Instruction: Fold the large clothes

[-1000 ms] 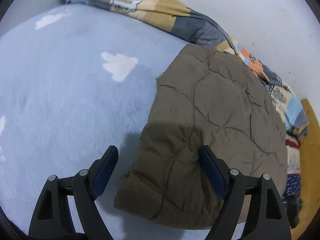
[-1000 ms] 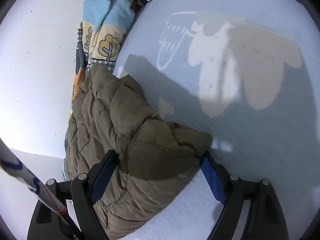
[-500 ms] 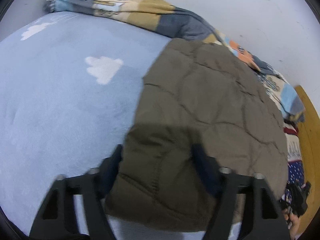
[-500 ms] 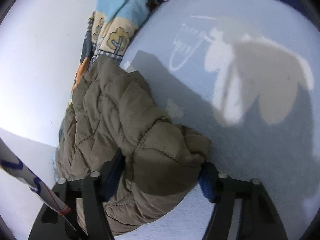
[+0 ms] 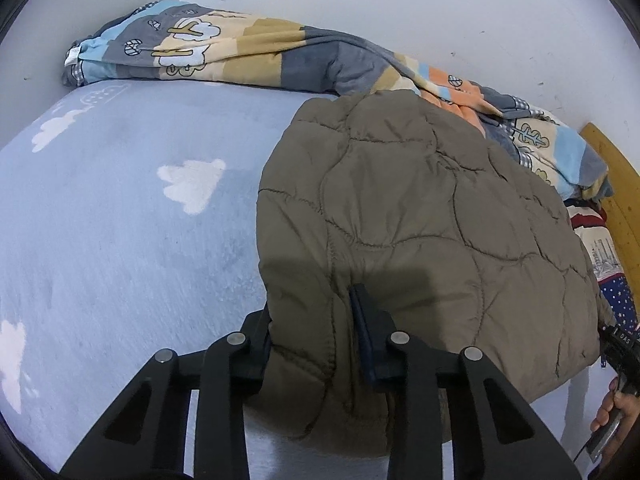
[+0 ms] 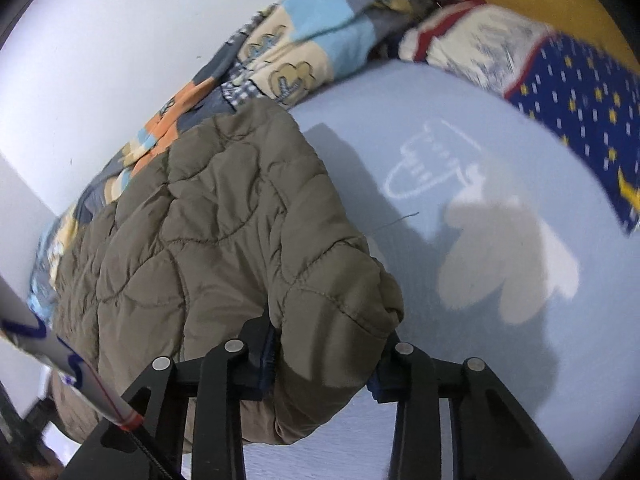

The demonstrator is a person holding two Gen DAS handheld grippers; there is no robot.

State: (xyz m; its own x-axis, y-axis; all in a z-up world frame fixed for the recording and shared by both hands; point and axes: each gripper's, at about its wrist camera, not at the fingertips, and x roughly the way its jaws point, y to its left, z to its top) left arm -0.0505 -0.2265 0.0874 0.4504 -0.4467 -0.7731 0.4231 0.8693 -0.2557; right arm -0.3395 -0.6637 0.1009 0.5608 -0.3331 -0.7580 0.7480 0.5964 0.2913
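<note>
pale blue cloud-print bed (image 5: 120,240), olive quilted jacket (image 5: 420,208) lying on it, patchwork blanket (image 5: 248,52) along the wall

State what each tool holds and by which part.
Both hold the olive quilted jacket: the left tool pinches its near stitched edge, the right tool a puffy near corner.
</note>
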